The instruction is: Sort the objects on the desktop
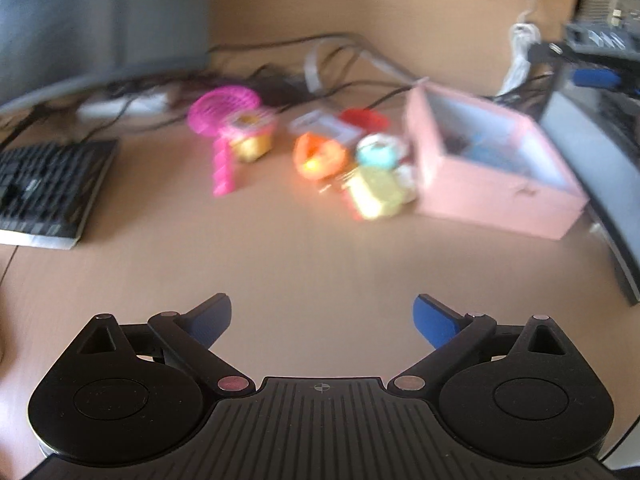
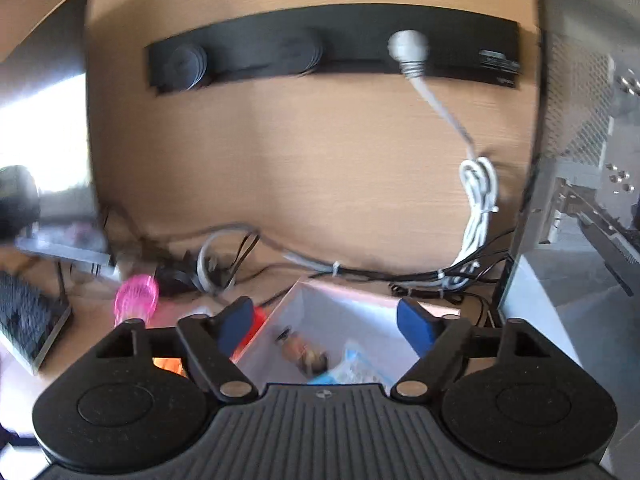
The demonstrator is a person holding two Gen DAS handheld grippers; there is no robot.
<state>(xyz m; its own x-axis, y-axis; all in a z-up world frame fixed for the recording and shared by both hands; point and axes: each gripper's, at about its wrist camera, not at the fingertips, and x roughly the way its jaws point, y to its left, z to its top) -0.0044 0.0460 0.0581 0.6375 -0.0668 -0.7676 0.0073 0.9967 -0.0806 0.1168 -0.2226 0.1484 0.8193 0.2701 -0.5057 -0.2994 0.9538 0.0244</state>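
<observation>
1. Nearest the left camera, the left gripper (image 1: 322,322) hovers over bare table (image 1: 280,248), fingers apart and empty.
2. Over the pink box (image 2: 344,312), the right gripper (image 2: 324,326) hangs with fingers apart, holding nothing; a few items lie inside.
3. Further on, beside the box (image 1: 492,184), sits a blurred cluster: yellow toy (image 1: 376,194), orange toy (image 1: 320,156), pink fan (image 1: 224,120).
4. Judgement: approach the yellow toy low, straddle it squarely, and avoid nudging its neighbours.

I see desk (image 1: 280,248): keyboard (image 1: 44,188) left, toys (image 1: 320,156) ctr, box (image 1: 492,172) right w/ items in, cables (image 1: 280,76) behind.
</observation>
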